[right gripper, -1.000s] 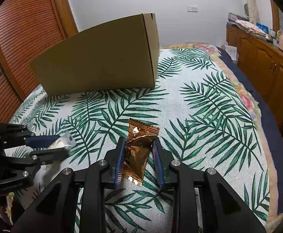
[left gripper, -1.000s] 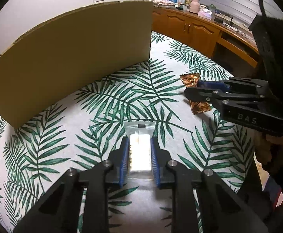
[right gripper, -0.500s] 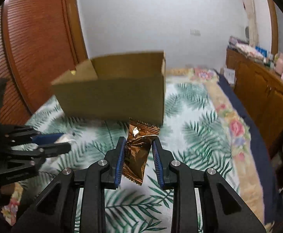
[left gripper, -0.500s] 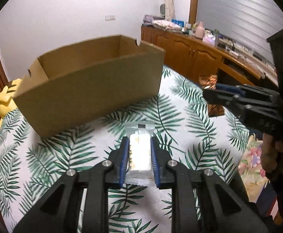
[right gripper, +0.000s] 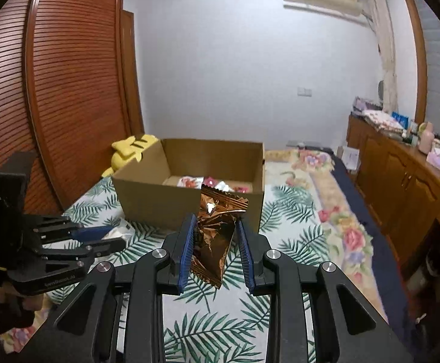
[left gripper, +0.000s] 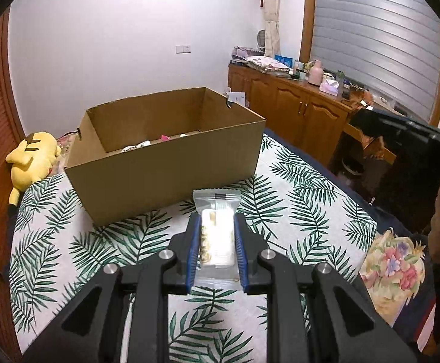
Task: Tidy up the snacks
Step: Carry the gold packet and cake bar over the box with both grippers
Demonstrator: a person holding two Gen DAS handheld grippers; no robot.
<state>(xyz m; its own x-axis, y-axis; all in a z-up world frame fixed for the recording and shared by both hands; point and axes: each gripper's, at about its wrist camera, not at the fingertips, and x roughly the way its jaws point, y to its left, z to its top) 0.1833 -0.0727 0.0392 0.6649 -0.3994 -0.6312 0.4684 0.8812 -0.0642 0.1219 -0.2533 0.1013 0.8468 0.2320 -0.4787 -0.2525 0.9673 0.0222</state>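
My left gripper (left gripper: 216, 227) is shut on a clear packet of pale biscuits (left gripper: 217, 230) and holds it above the leaf-print cloth (left gripper: 295, 205), short of an open cardboard box (left gripper: 165, 163). My right gripper (right gripper: 214, 230) is shut on a copper foil snack packet (right gripper: 212, 236), also raised in front of the box (right gripper: 189, 196). Several wrapped snacks (right gripper: 208, 183) lie on the box floor. The left gripper also shows in the right wrist view (right gripper: 99, 239) at the left, with its packet (right gripper: 120, 233).
A yellow plush toy (left gripper: 34, 157) lies left of the box against the wooden slatted door (right gripper: 53, 106). A wooden cabinet (left gripper: 295, 115) with clutter on top runs along the right. The right gripper's black body (left gripper: 416, 166) fills the right edge of the left view.
Both grippers have risen from the cloth with their packets. The box was seen side-on; now its open top and the snacks inside show.
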